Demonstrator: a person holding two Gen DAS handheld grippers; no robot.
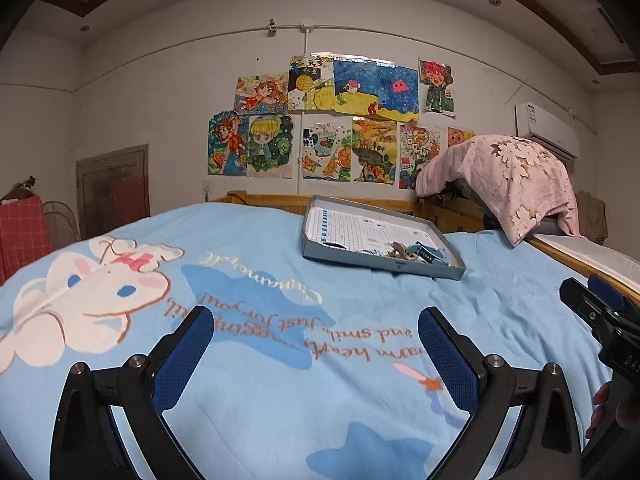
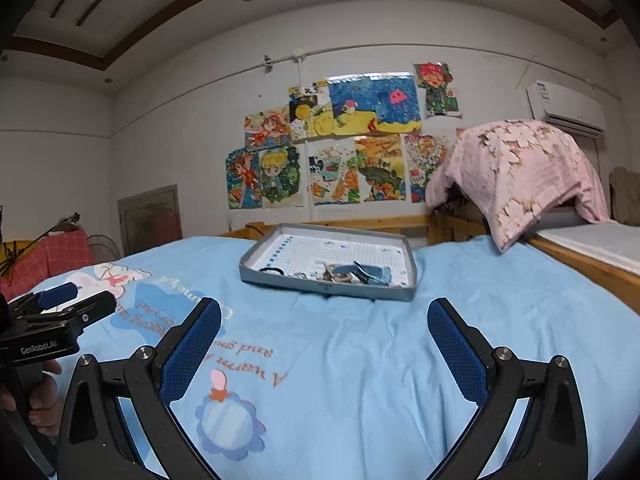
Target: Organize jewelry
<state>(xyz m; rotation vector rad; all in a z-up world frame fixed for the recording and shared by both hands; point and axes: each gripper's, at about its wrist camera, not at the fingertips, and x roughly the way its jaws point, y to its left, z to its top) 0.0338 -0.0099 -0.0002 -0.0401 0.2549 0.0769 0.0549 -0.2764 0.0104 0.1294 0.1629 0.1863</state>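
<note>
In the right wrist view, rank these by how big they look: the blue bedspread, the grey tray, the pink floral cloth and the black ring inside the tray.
1. Light blue cartoon-print bedspread, far the largest.
2. Pink floral cloth and shallow grey cardboard tray: similar spans, and the cloth is farther away, so unranked.
3. Small black ring, smallest.

"GenRobot.AI" marks the left tongs point(image 2: 60, 300); the bedsheet point(image 1: 360, 360) reads "Just for you!"
</note>
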